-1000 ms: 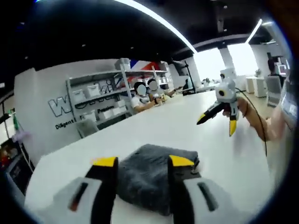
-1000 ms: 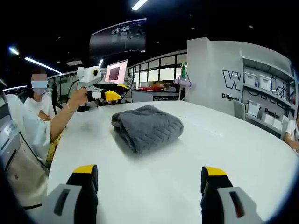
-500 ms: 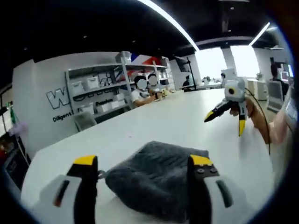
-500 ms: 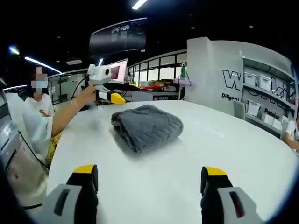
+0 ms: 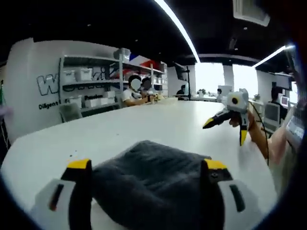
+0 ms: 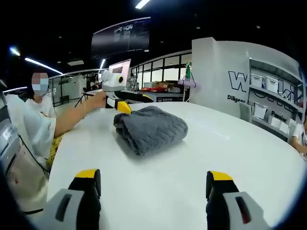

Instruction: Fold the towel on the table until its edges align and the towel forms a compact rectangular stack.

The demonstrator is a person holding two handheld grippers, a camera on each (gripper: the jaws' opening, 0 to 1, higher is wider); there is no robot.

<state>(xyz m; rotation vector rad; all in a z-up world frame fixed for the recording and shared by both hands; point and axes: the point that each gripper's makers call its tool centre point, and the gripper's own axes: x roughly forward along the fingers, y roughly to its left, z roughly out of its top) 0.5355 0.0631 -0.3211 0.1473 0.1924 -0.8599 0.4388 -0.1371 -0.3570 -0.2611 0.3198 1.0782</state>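
My left gripper (image 6: 128,101) has come in close to the soft grey quilted towel (image 6: 151,129) over the last second. In the left gripper view the towel (image 5: 153,184) now sits right between my yellow-tipped jaws, which stand wide apart and hold nothing. I think this means I am about to press or tidy the bundle, not start a new fold.

The towel lies near the middle of the round white table (image 6: 192,177), already folded into a thick little stack (a bit lumpy, not a neat rectangle yet). In the right gripper view its long side runs from the near-left to the far-right, with the rolled, folded end pointing at the person's side.

My right gripper (image 6: 153,189) waits well apart from the towel, jaws wide open and empty.
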